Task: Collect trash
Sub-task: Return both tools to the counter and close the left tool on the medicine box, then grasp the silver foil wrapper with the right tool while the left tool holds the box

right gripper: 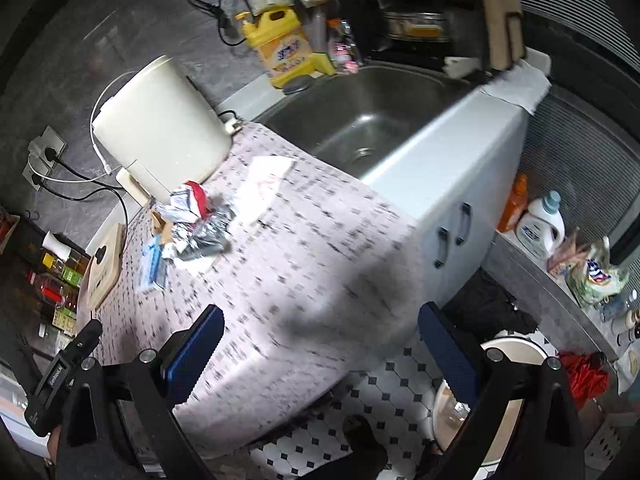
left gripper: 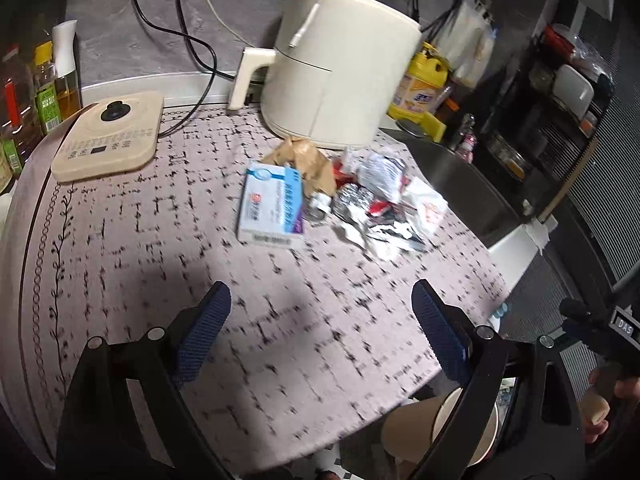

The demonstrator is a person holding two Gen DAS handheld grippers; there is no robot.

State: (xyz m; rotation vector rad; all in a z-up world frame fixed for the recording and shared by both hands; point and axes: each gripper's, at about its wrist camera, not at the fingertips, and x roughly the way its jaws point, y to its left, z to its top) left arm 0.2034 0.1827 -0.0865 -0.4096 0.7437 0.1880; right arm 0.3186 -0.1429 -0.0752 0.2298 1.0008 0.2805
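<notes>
A patterned tablecloth (left gripper: pixel 120 240) is seen covering the counter, with a steel sink (right gripper: pixel 360 120) set just beside its far edge. A cream air fryer (left gripper: pixel 340 68) is stood at the back of the cloth, directly behind the trash, and its handle and white cord are turned toward a beige induction plate (left gripper: pixel 108 136) lying well apart to the left. A yellow detergent jug (left gripper: pixel 424 84) is placed between the fryer and the sink. The trash pile (left gripper: pixel 376 200) of crumpled foil, wrappers and brown paper is gathered just in front of the fryer, with a blue-and-white carton (left gripper: pixel 272 204) touching its left side. A bin (right gripper: pixel 500 400) is seen on the tiled floor below the counter edge. The left gripper (left gripper: pixel 320 320) and the right gripper (right gripper: pixel 320 340) are both held with fingers spread wide, nothing between them, short of the pile.
</notes>
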